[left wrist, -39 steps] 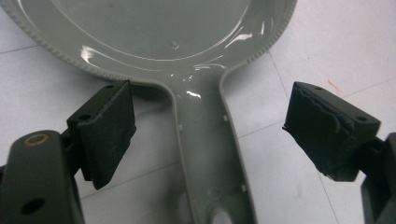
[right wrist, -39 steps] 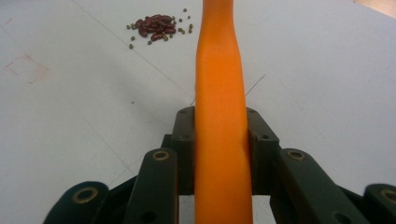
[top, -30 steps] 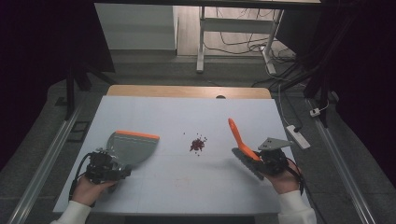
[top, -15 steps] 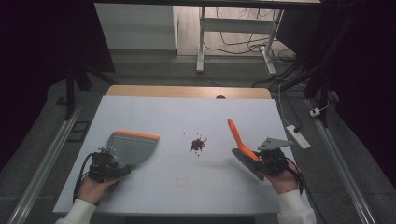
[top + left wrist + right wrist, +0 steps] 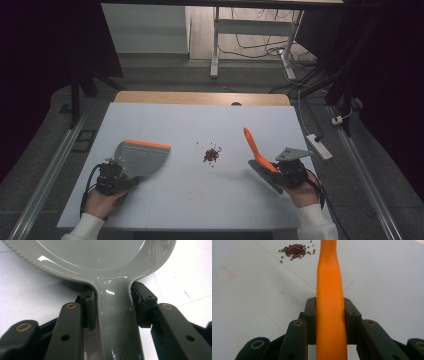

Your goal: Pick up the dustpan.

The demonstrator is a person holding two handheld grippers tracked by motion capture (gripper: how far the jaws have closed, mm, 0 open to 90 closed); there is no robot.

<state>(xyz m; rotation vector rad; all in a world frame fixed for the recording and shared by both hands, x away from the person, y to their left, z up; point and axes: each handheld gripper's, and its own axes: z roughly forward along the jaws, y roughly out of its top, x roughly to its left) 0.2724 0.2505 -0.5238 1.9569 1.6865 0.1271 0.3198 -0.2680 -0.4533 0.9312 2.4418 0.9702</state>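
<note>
Your left gripper [image 5: 114, 176] had just closed on one dustpan [image 5: 142, 156]; your right gripper [image 5: 280, 172] held one brush [image 5: 255, 147]; one bean pile [image 5: 212, 154] lay between.

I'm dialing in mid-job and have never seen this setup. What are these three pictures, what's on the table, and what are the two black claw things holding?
A person sits at a white table, holding hand-operated tongs in each hand. One picture looks down from above; the other two come from cameras riding on each set of tongs. The left tongs have just been closing and now pinch the handle of a grey dustpan. The right tongs are shut on the orange handle of a brush. Between them lies a small pile of beans, red ones and tiny green ones.
</note>
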